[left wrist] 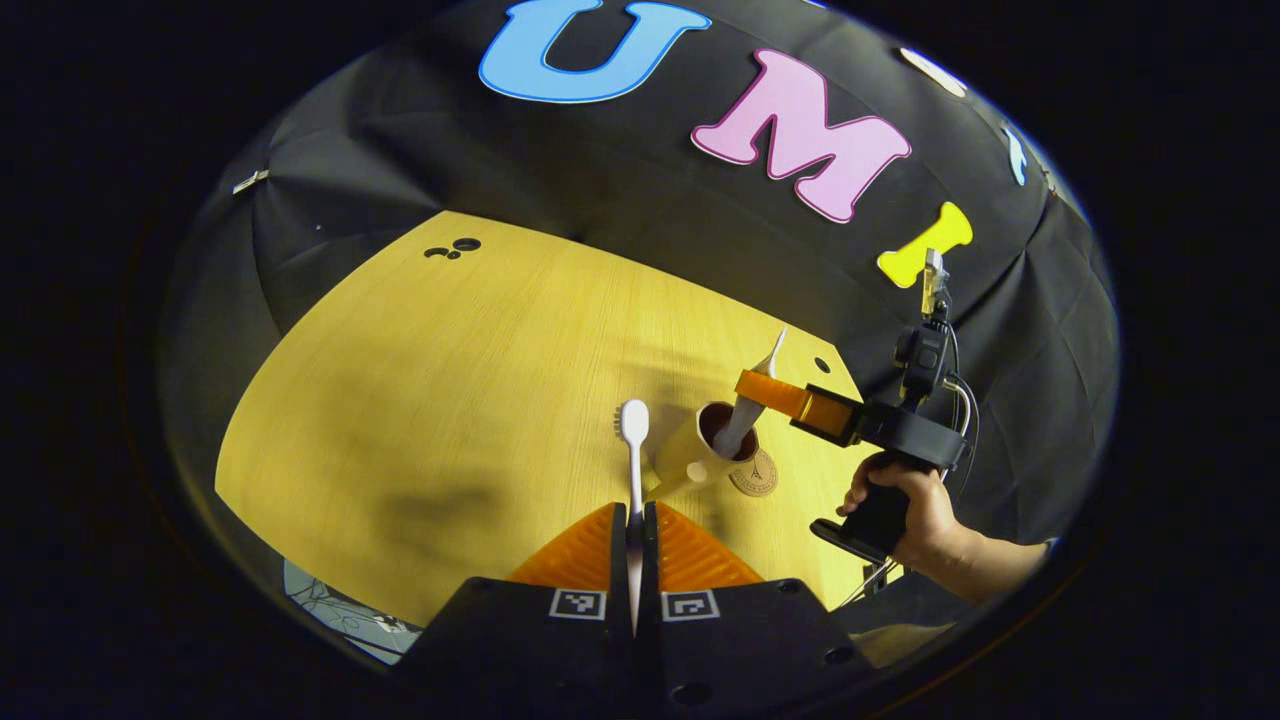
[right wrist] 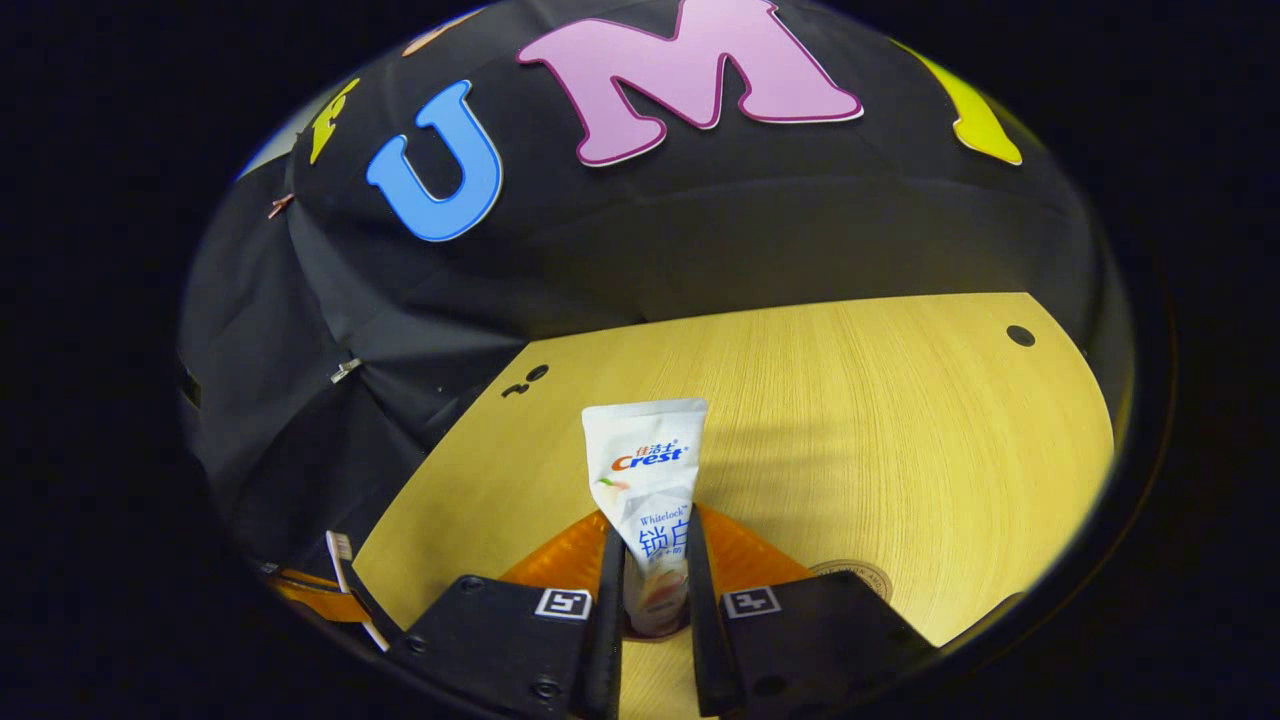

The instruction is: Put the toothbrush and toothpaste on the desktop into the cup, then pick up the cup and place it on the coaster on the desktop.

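from the left gripper view, the left claw (left wrist: pixel 634 530) is clamped on the handle of the toothbrush (left wrist: pixel 634 450), whose head sticks up and forward above the counter (left wrist: pixel 420 400). a bit ahead and to the right stands the cup (left wrist: pixel 700 450), with the coaster (left wrist: pixel 755 475) just beside it on the far side. the right claw (left wrist: pixel 765 390), held by a hand (left wrist: pixel 915 515), is over the cup's mouth with the toothpaste (left wrist: pixel 750 400) slanting down into it, the lower end already inside the rim.

in the right gripper view, the right claw (right wrist: pixel 655 585) is pinched on the toothpaste (right wrist: pixel 648 490), the flat crimped end pointing up; the cup is hidden below the fingers. a sliver of the coaster (right wrist: pixel 855 572) peeks out at the right, and the toothbrush (right wrist: pixel 345 560) shows at the lower left in the other claw.

so i'd judge the task is in its early half: the toothpaste is about to be let go into the cup, the toothbrush is lifted but not yet in, and the cup has not been set on the coaster.
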`<state>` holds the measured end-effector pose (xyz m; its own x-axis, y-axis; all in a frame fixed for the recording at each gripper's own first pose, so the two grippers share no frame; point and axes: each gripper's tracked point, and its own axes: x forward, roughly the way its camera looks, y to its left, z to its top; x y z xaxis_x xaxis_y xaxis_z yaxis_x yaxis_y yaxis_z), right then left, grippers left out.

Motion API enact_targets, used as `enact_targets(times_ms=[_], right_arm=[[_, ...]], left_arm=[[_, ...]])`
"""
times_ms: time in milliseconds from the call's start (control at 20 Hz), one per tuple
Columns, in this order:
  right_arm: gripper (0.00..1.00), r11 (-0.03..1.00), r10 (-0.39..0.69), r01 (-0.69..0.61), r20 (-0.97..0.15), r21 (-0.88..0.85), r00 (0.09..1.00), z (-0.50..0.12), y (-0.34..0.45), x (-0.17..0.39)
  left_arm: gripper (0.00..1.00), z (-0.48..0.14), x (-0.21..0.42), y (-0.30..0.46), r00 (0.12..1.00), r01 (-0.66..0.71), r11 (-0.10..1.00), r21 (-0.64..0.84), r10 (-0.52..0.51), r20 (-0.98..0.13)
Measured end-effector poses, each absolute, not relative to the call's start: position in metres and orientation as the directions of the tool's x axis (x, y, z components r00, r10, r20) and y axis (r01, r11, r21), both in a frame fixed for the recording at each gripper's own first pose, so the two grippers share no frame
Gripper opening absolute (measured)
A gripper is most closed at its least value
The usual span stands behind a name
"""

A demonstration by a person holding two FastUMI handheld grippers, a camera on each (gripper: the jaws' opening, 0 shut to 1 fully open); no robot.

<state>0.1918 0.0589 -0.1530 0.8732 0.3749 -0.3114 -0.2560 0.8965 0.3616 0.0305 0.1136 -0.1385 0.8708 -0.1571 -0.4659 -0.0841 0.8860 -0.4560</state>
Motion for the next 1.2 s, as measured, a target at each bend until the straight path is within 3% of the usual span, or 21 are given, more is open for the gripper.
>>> enact_targets(times_ms=[50,100,150,200,250,300,350,650,700,750,1200], right_arm=[[0.36,0.893,0.382,-0.258,-0.319,0.368,0.867,-0.158,0.061,0.191],[0.22,0.888,0.390,-0.258,-0.330,0.380,0.860,-0.160,0.061,0.184],[0.22,0.881,0.402,-0.259,-0.340,0.396,0.850,-0.164,0.063,0.179],[0.42,0.876,0.409,-0.258,-0.346,0.408,0.844,-0.167,0.064,0.175],[0.34,0.872,0.415,-0.257,-0.348,0.418,0.841,-0.168,0.063,0.170],[0.54,0.866,0.416,-0.253,-0.342,0.431,0.842,-0.167,0.063,0.166],[0.55,0.860,0.415,-0.242,-0.340,0.450,0.844,-0.165,0.059,0.161],[0.57,0.856,0.378,-0.197,-0.317,0.478,0.870,-0.163,0.031,0.126],[0.41,0.862,0.367,-0.187,-0.324,0.471,0.872,-0.168,0.024,0.117],[0.58,0.861,0.366,-0.181,-0.332,0.475,0.869,-0.172,0.020,0.109],[0.58,0.872,0.284,-0.037,-0.442,0.489,0.851,-0.217,-0.039,0.046]], left_arm=[[0.06,-0.138,0.030,0.114,0.871,-0.086,0.884,-0.459,-0.157,-0.465],[0.06,-0.138,0.030,0.113,0.872,-0.088,0.883,-0.461,-0.155,-0.464],[0.06,-0.137,0.032,0.111,0.873,-0.090,0.882,-0.463,-0.154,-0.463],[0.06,-0.137,0.031,0.111,0.874,-0.090,0.881,-0.465,-0.154,-0.461],[0.06,-0.138,0.030,0.110,0.874,-0.090,0.881,-0.465,-0.154,-0.461],[0.06,-0.136,0.033,0.109,0.876,-0.089,0.882,-0.464,-0.152,-0.457],[0.06,-0.133,0.034,0.107,0.879,-0.086,0.881,-0.464,-0.153,-0.452],[0.06,-0.114,0.052,0.089,0.895,-0.037,0.886,-0.462,-0.176,-0.409],[0.06,-0.111,0.058,0.086,0.898,-0.026,0.885,-0.465,-0.183,-0.399],[0.06,-0.106,0.063,0.083,0.902,-0.015,0.885,-0.466,-0.190,-0.389],[0.06,-0.065,0.128,0.067,0.934,0.078,0.887,-0.454,-0.225,-0.279]])
